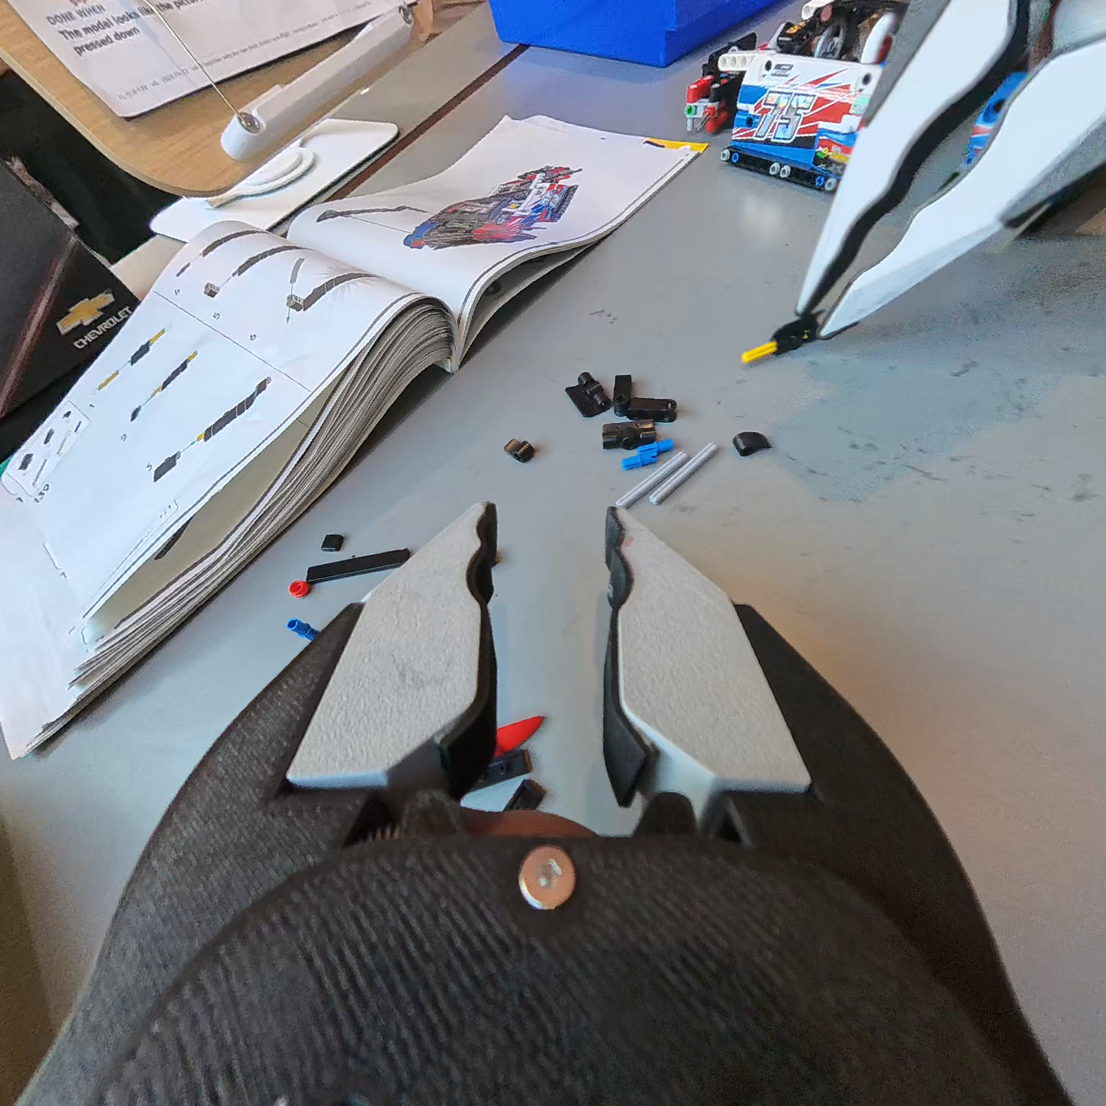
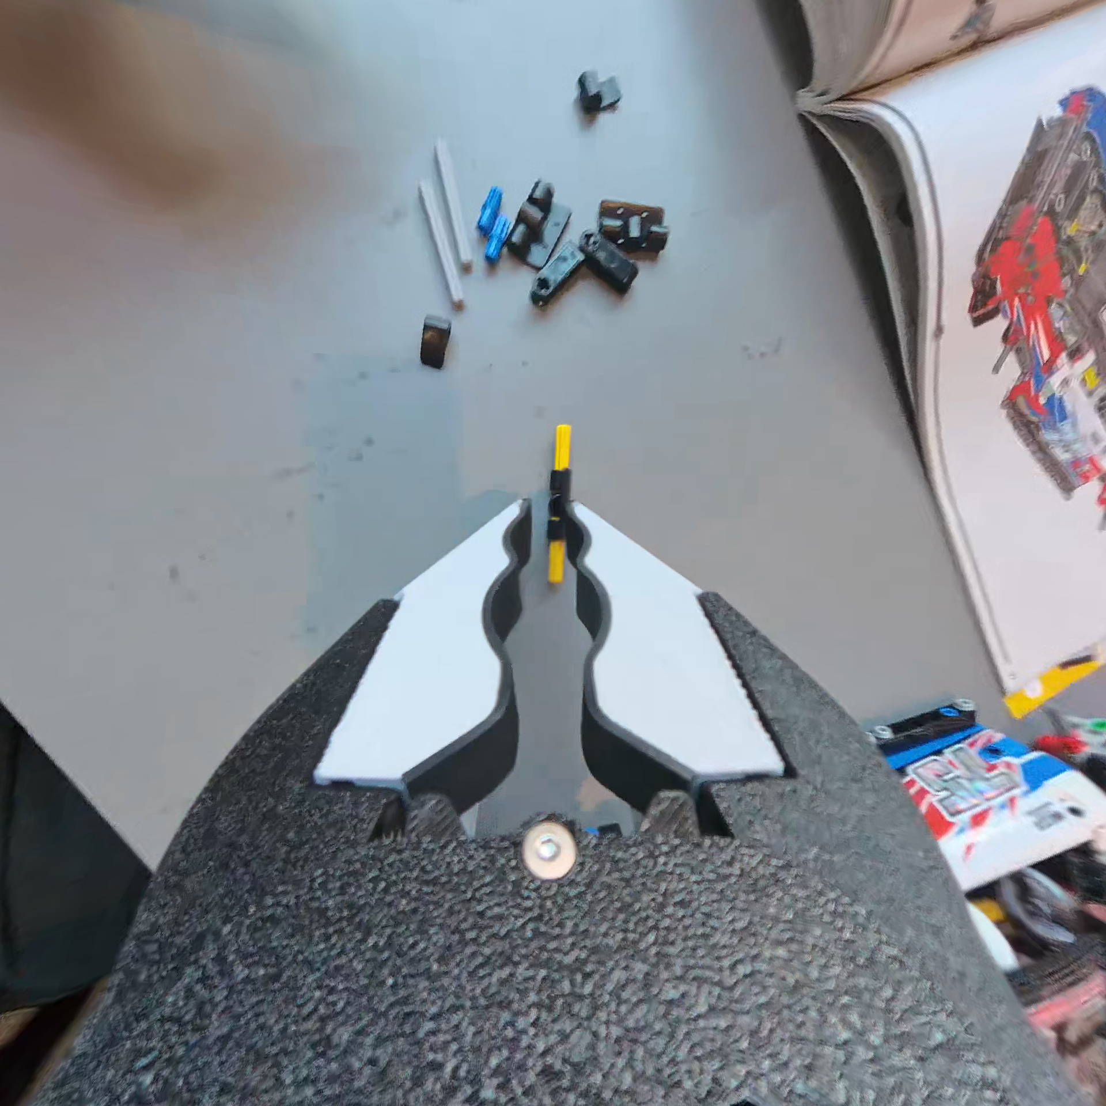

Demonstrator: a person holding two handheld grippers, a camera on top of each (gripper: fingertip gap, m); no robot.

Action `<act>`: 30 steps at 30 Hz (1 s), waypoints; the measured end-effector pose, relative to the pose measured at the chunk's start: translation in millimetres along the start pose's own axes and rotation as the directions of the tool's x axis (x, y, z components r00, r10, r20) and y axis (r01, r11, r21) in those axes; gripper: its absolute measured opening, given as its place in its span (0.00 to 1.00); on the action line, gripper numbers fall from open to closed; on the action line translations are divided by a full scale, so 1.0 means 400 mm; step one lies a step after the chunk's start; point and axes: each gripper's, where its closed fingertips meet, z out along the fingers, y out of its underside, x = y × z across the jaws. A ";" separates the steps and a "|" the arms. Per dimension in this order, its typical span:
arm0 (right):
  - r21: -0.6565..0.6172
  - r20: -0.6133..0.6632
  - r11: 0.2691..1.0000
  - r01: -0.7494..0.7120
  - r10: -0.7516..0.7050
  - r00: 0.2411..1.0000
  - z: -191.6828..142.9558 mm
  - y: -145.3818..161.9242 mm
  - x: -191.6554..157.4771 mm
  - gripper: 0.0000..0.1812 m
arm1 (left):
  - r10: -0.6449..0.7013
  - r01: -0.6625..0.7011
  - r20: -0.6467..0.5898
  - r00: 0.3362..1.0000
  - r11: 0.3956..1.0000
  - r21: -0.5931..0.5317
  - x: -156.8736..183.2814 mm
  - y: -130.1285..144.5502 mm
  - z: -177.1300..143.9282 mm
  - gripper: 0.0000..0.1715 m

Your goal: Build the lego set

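Reading the left wrist view from its left edge, we keep the instruction booklet [image 1: 287, 371] lying open there on the grey table [image 1: 838, 598], pages up, presumably so the steps can be checked while both grippers are busy. Below it, at centre left, a black beam [image 1: 358, 564], a red stud [image 1: 298, 589] and a blue pin [image 1: 301, 628] lie apart from the rest — likely set aside for other steps.

At bottom centre our left gripper [image 1: 550, 520] hovers with its fingers apart and nothing between them; we judge it is waiting to pick the next piece. Just beyond its tips, mid-frame, the loose parts cluster together: black connectors [image 1: 622, 407], blue pins [image 1: 646, 453], two grey axles [image 1: 667, 474] — close in, where either gripper can reach them.

Farther right, at centre right, our right gripper [image 1: 811, 317] points down at the table, its fingers clamped on the yellow axle assembly [image 1: 778, 342]. In the right wrist view the yellow axle assembly [image 2: 559, 503] runs straight out between the tips of the right gripper [image 2: 550, 509], black sleeves on it, both yellow ends free — held that way, we think, so another part can slide on.

At upper right of the left wrist view the part-built race car [image 1: 790, 119] stands well apart.
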 end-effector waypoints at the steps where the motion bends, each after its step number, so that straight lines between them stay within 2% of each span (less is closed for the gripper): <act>1: -0.007 -0.040 0.997 0.078 -0.078 0.996 0.002 0.001 -0.005 0.02 | 0.006 -0.006 0.001 1.000 1.000 -0.001 0.001 0.000 0.000 0.19; 3: -0.017 -0.111 0.967 0.256 -0.256 0.960 -0.005 -0.010 -0.029 0.00 | 0.011 -0.011 0.000 1.000 1.000 0.000 0.003 0.000 0.000 0.20; 5: -0.062 -0.189 0.906 0.419 -0.423 0.886 -0.023 -0.022 -0.050 0.01 | 0.003 -0.003 0.000 1.000 1.000 0.001 0.000 0.000 0.001 0.19; 7: -0.041 -0.184 0.853 0.519 -0.517 0.836 -0.042 -0.038 -0.099 0.04 | -0.008 0.008 -0.004 1.000 1.000 0.000 -0.002 0.000 0.001 0.19; 10: 0.001 -0.113 0.867 0.498 -0.494 0.862 -0.064 -0.034 -0.136 0.05 | -0.008 0.008 -0.005 1.000 1.000 0.000 -0.001 0.000 0.001 0.19; 13: 0.025 -0.172 0.919 0.393 -0.384 0.907 -0.074 -0.039 -0.067 0.05 | 0.007 -0.007 -0.003 1.000 1.000 -0.002 0.002 0.001 0.002 0.20; 16: -0.017 -0.101 0.944 0.330 -0.330 0.939 -0.045 -0.015 -0.031 0.18 | 0.016 -0.016 -0.002 1.000 1.000 -0.004 0.004 0.001 0.002 0.20; 18: -0.048 -0.094 0.911 0.409 -0.412 0.907 -0.029 -0.008 -0.026 0.15 | 0.013 -0.013 -0.005 1.000 1.000 0.000 0.005 0.000 0.001 0.20; 20: -0.052 -0.092 0.872 0.488 -0.490 0.867 -0.021 -0.009 -0.033 0.01 | 0.013 -0.013 -0.011 1.000 1.000 0.004 0.006 -0.001 0.000 0.20; 25: -0.085 -0.131 0.824 0.561 -0.567 0.813 -0.027 -0.006 -0.056 0.00 | 0.024 -0.024 -0.012 1.000 1.000 0.003 0.009 -0.001 0.001 0.19; 30: -0.137 -0.152 0.774 0.618 -0.633 0.759 -0.022 0.039 -0.116 0.00 | 0.027 -0.027 -0.014 1.000 1.000 0.001 0.012 -0.001 0.002 0.20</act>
